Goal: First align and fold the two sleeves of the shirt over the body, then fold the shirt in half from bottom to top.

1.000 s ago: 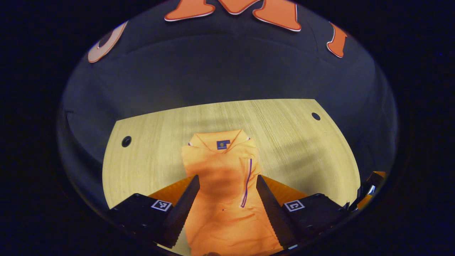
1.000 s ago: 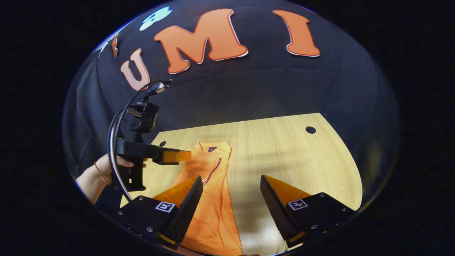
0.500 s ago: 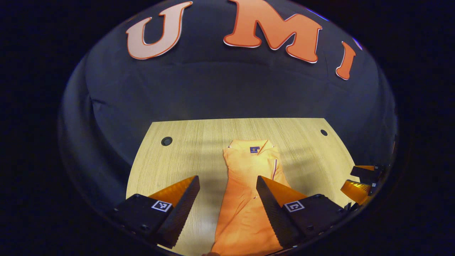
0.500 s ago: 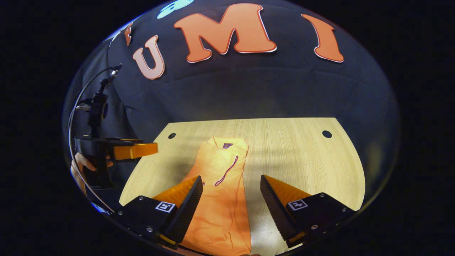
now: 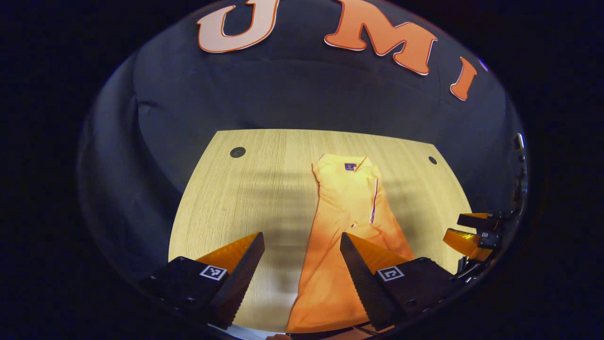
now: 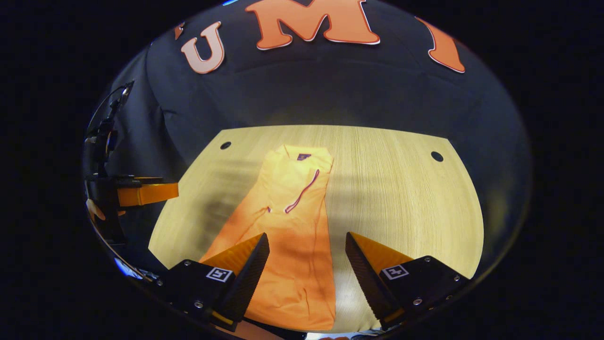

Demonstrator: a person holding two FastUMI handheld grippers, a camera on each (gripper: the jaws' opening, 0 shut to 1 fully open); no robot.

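An orange shirt (image 5: 351, 203) (image 6: 283, 222) lies flat on the wooden table (image 5: 255, 189) (image 6: 396, 189), collar at the far end, both sleeves folded in over the body as a long narrow strip. My left gripper (image 5: 302, 250) is open above the table's near edge, over the shirt's left side near the hem, holding nothing. My right gripper (image 6: 306, 250) is open too, above the hem's right part, with nothing between its fingers. The right gripper (image 5: 472, 233) shows at the right rim of the left gripper view; the left gripper (image 6: 141, 193) shows at the left of the right gripper view.
Two round holes (image 5: 237, 152) (image 5: 432, 160) sit near the table's far corners. Bare wood lies on both sides of the shirt. The black cloth wall (image 6: 330, 89) rises behind the table. A hand (image 6: 94, 210) holds the left gripper.
Both grippers have drawn back from the shirt toward the table's near edge and risen; more of the table and the shirt's hem now shows. Both stayed open.
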